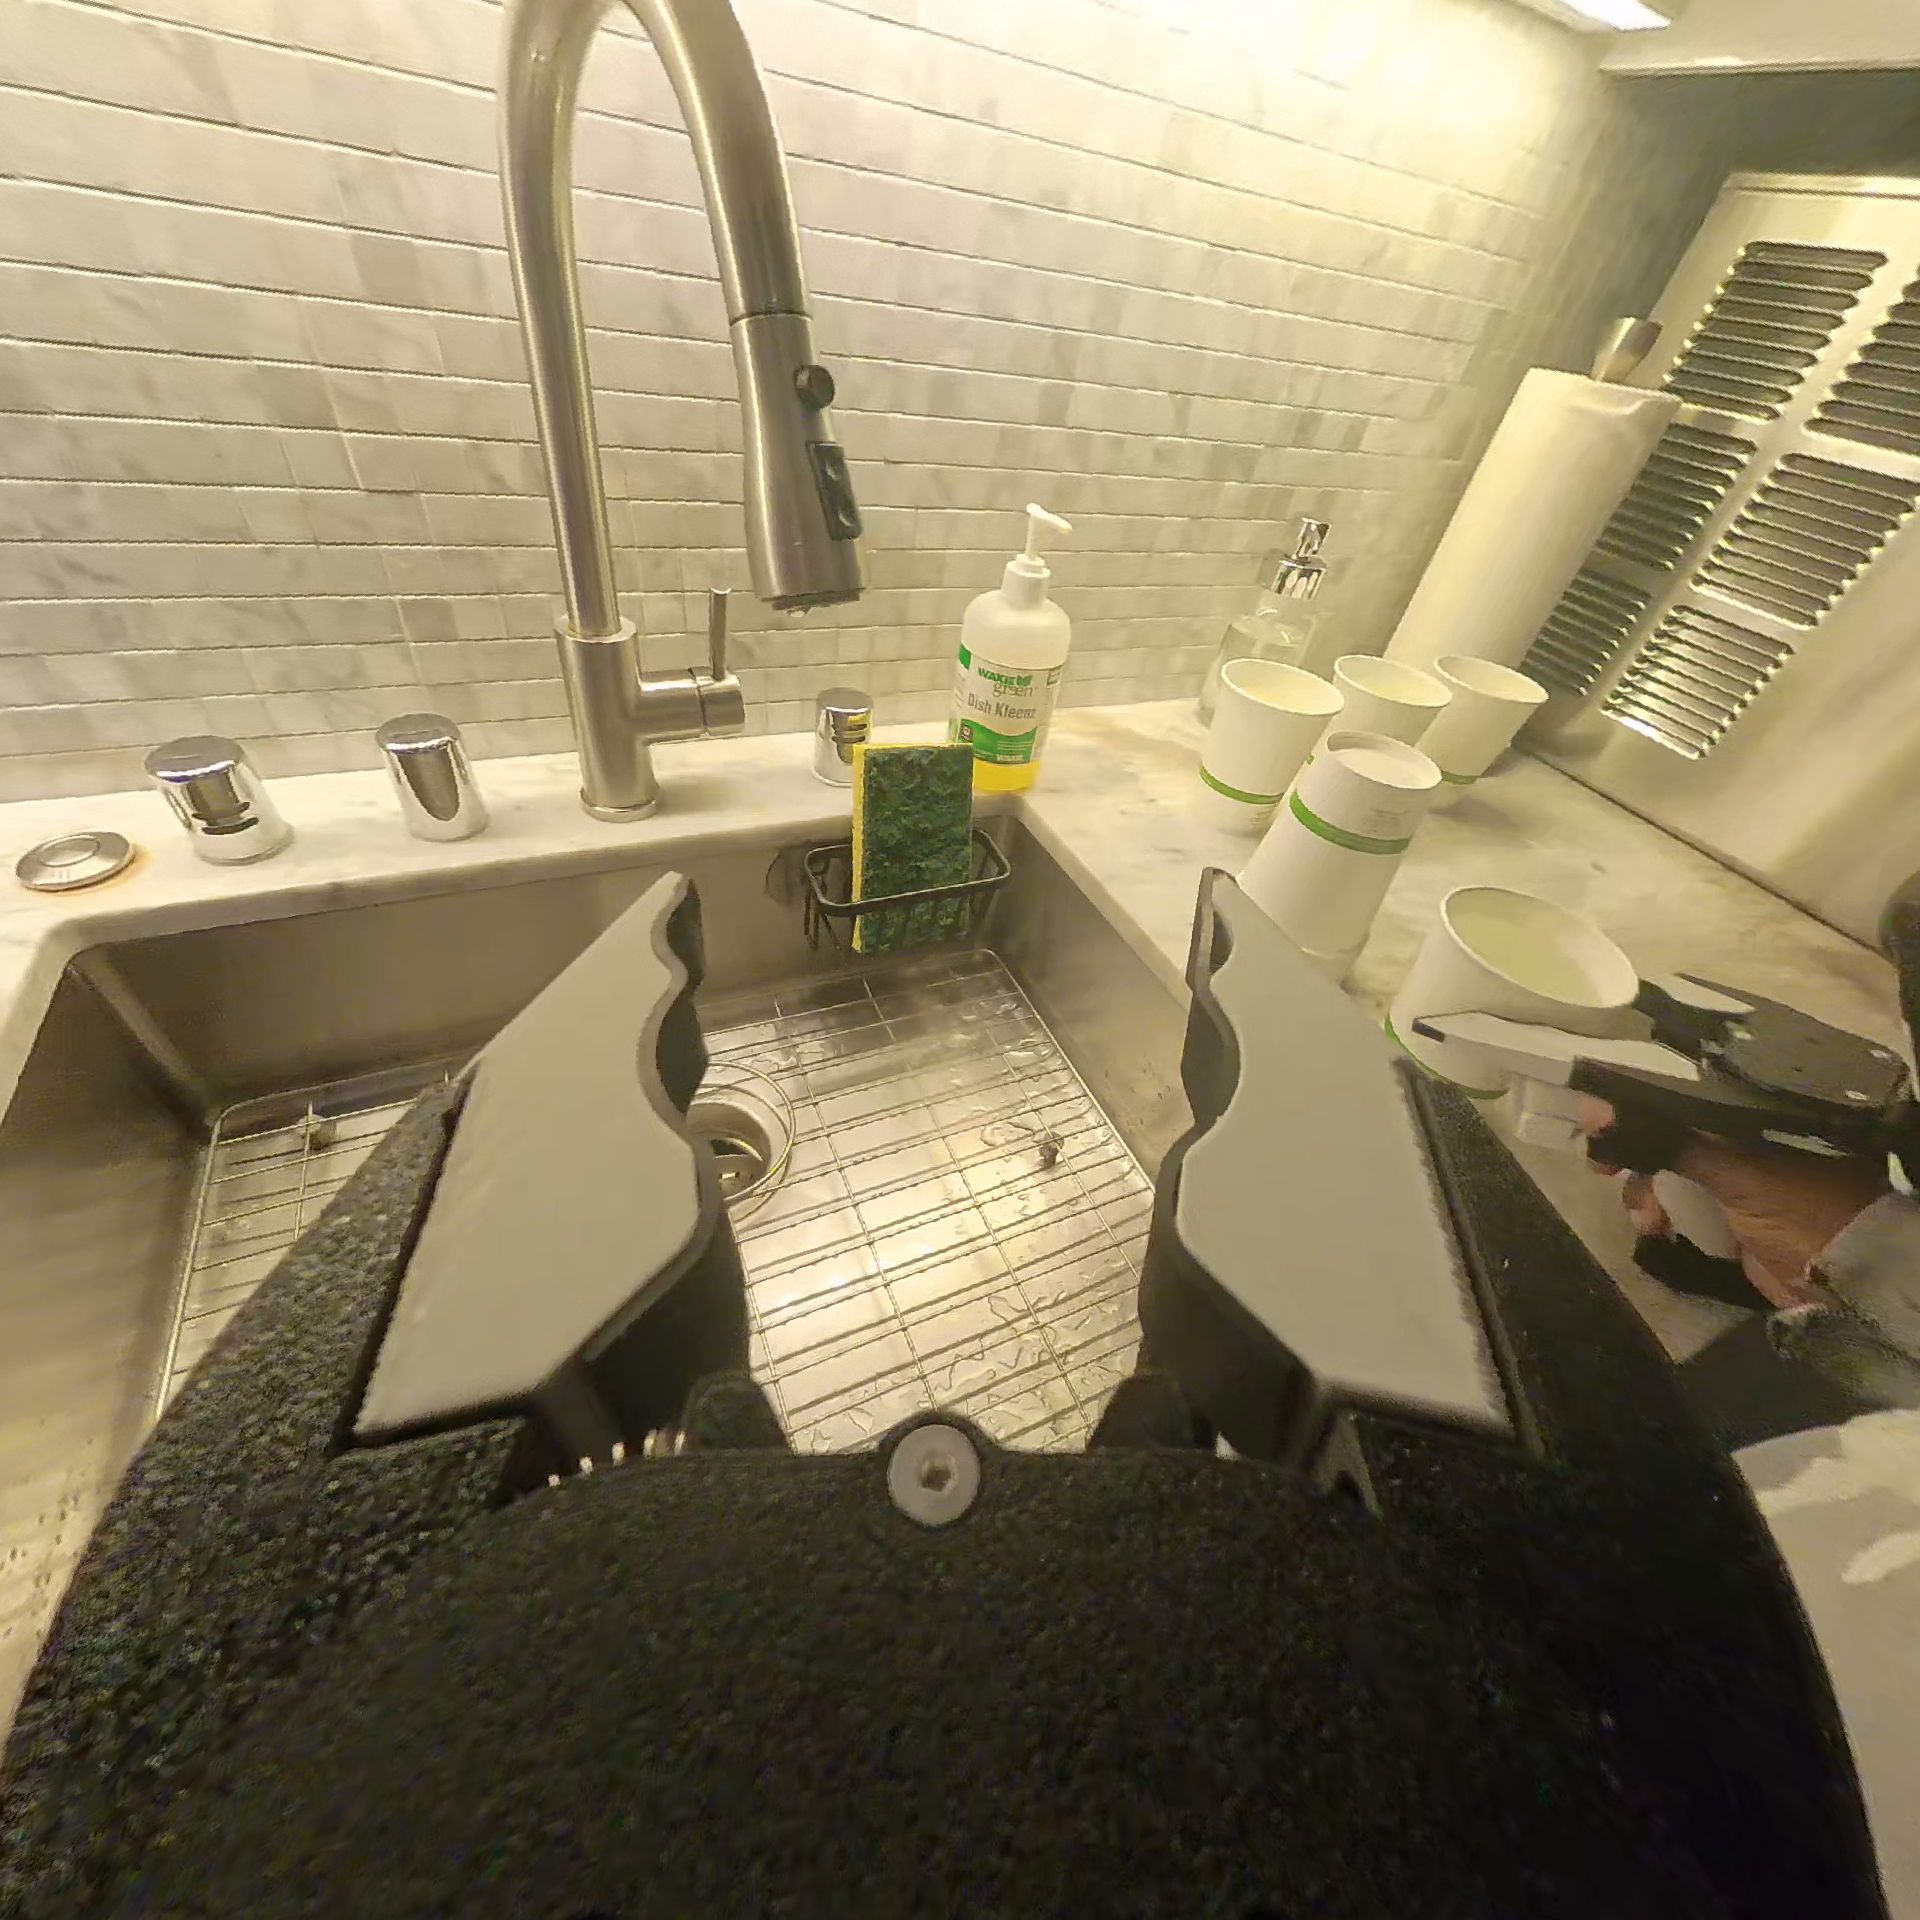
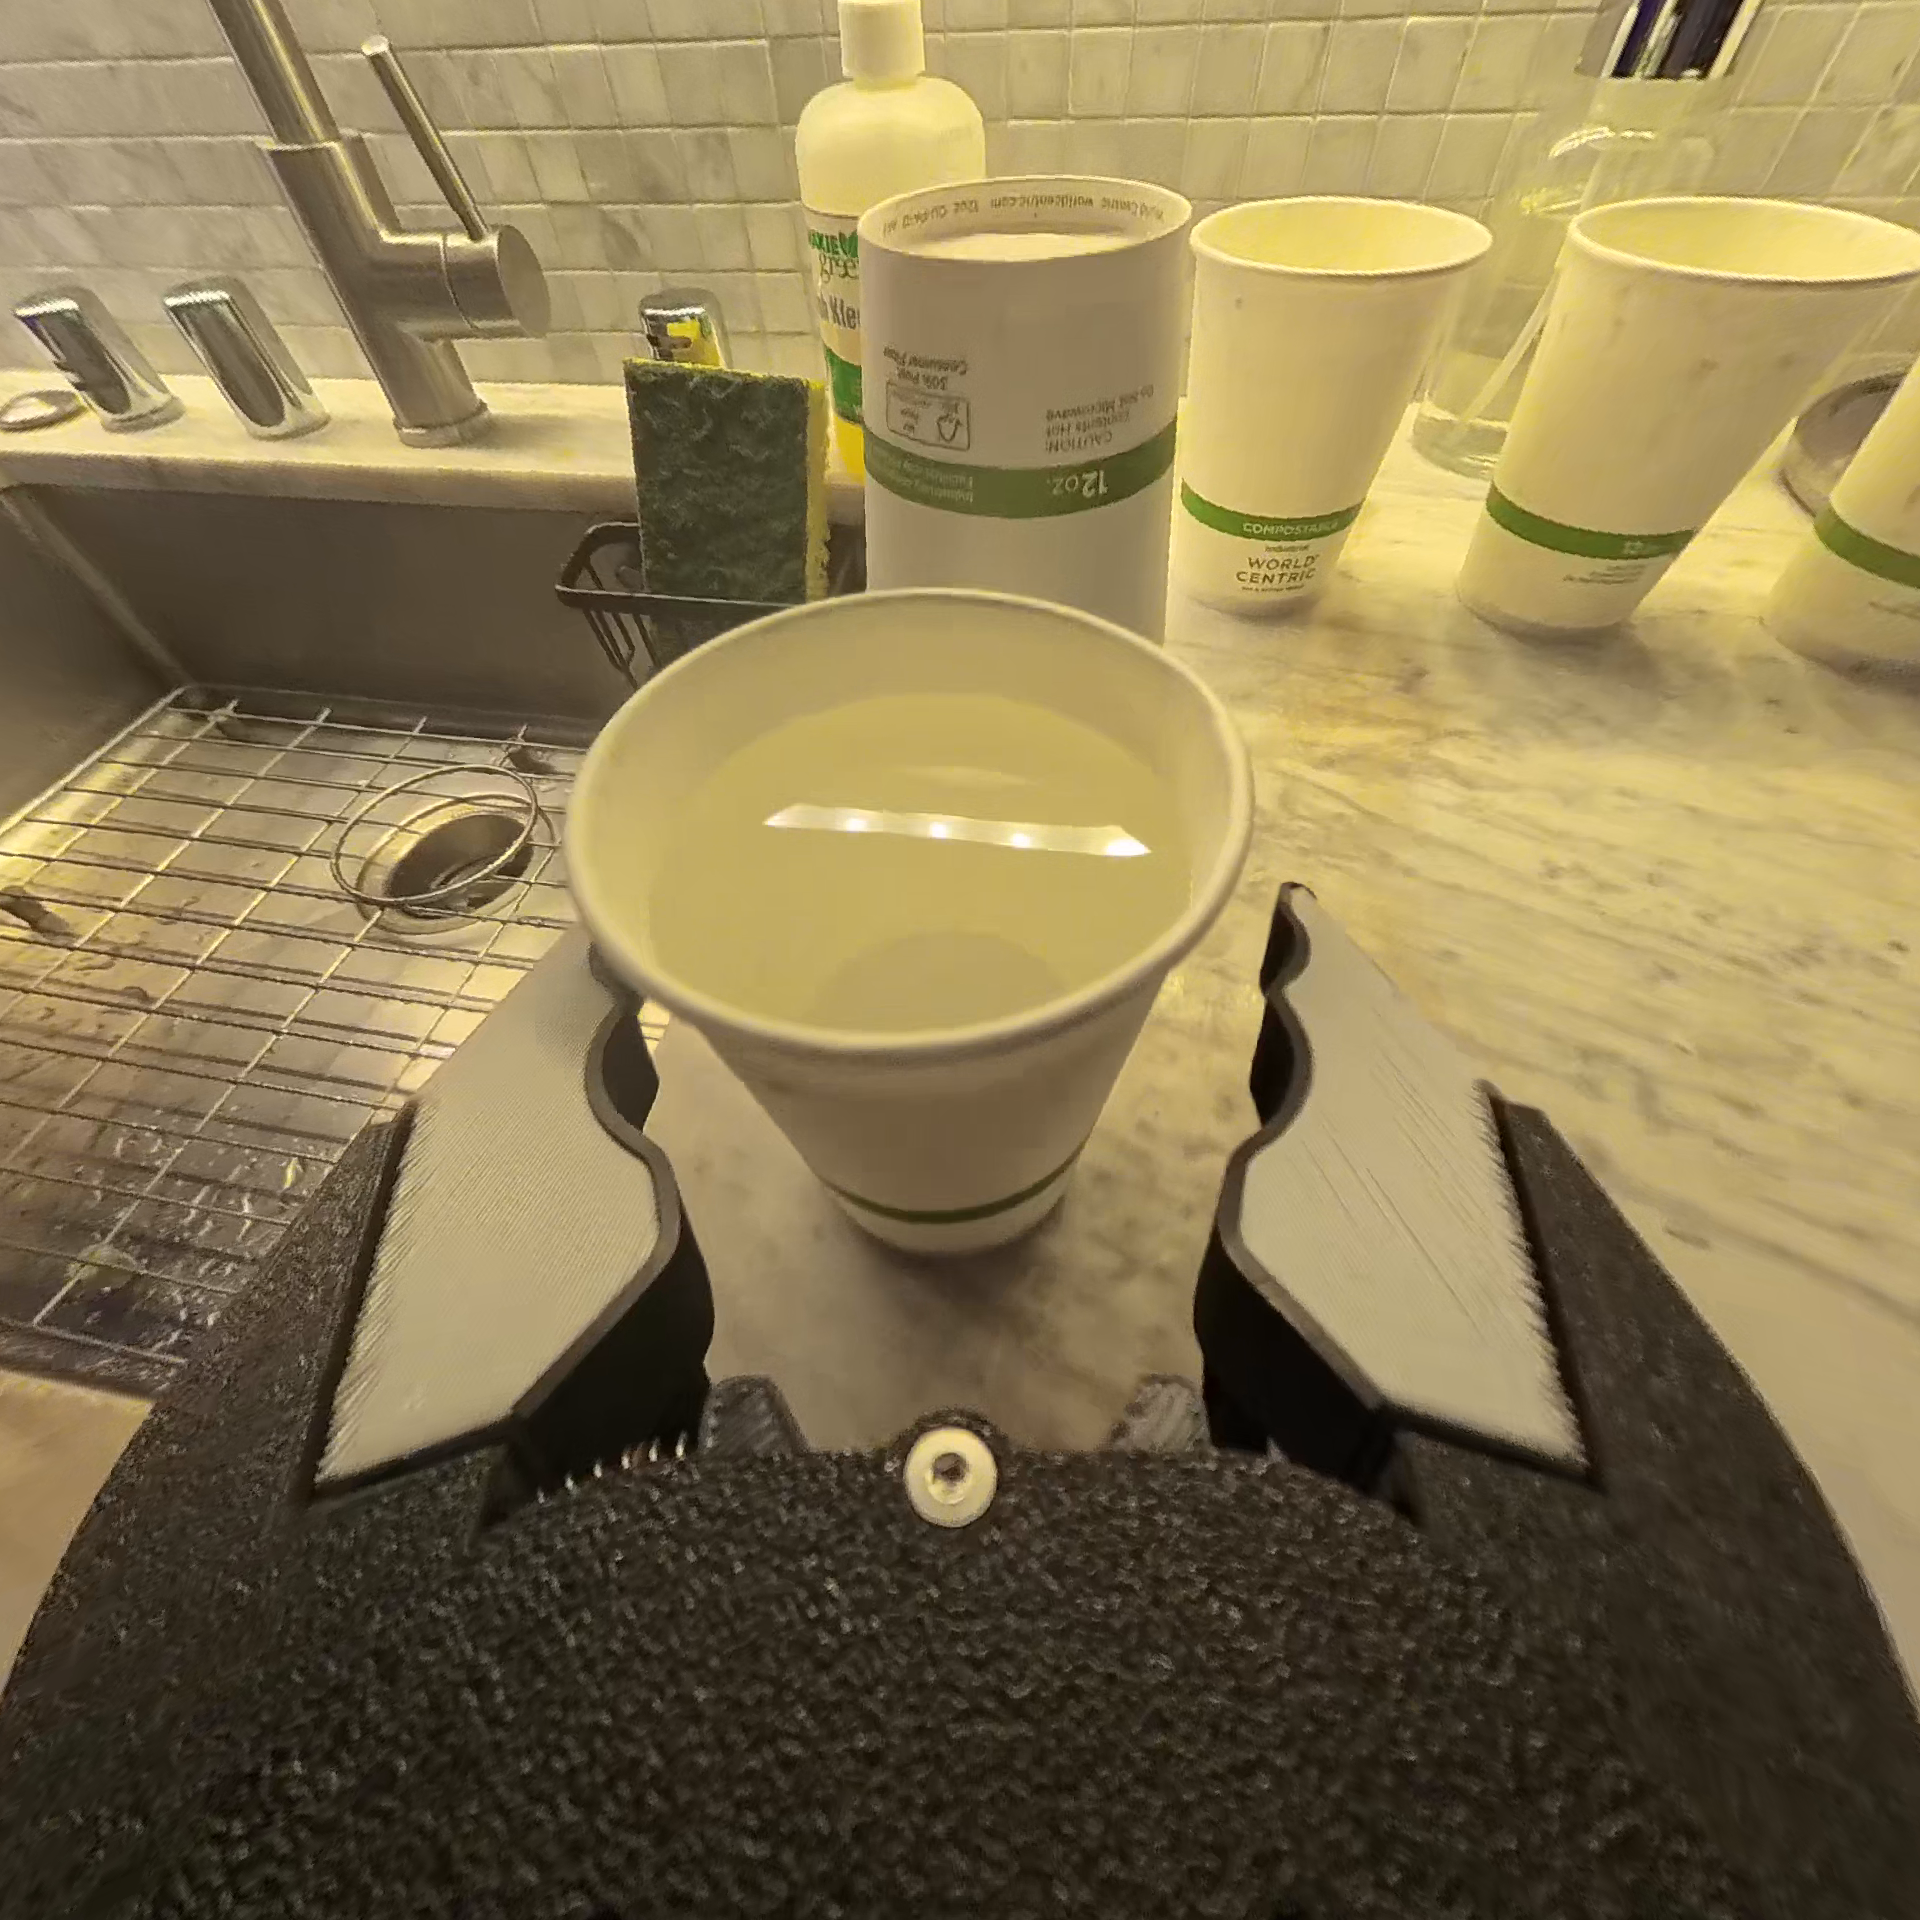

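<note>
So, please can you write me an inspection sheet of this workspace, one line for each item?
Surface: marble counter beside a steel sink with a wet wire grid.
Job's things: paper cup of liquid upright on the counter; upside-down cup stack; upright empty cups.
Clutter: sponge in a black caddy; soap bottle; paper towel roll.
Grippers: left gripper open above the sink; right gripper open, fingers either side of the filled cup, contact unclear.
Cables: nothing seen.
Surroundings: tiled wall, faucet, vented metal panel.

Marble counter (image 2: 1507, 831) with paper cups (image 2: 1309, 416), soap bottle (image 1: 1010, 665).
</note>
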Demonstrator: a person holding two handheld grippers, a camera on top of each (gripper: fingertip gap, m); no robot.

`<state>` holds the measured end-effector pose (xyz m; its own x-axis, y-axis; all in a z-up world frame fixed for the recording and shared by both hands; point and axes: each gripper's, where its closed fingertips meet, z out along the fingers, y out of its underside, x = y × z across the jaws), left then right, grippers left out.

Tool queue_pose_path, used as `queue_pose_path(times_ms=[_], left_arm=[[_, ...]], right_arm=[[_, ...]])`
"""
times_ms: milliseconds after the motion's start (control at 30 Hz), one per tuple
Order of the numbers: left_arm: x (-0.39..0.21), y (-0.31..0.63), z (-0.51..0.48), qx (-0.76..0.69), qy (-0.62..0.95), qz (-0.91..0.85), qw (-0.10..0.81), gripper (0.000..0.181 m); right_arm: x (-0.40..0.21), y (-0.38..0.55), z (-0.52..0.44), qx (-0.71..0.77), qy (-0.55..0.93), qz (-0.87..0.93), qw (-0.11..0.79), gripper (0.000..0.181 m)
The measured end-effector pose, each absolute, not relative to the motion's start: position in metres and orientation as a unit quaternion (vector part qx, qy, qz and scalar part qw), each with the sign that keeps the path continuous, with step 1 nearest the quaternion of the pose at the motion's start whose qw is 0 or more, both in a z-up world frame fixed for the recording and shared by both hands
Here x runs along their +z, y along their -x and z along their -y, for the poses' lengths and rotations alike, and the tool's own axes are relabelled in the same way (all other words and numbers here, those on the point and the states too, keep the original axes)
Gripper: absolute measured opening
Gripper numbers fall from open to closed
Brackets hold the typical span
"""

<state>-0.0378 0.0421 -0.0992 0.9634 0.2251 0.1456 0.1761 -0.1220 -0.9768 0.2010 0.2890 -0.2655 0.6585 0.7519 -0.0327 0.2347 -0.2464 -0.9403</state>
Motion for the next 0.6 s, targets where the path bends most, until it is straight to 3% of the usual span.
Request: queue_pose_path(times_ms=[600], left_arm=[[-0.090,0.029,-0.040,0.022,0.743,0.128,0.657,0.093]], right_arm=[[-0.267,-0.196,-0.293,0.232,0.739,0.354,0.524,0.090]])
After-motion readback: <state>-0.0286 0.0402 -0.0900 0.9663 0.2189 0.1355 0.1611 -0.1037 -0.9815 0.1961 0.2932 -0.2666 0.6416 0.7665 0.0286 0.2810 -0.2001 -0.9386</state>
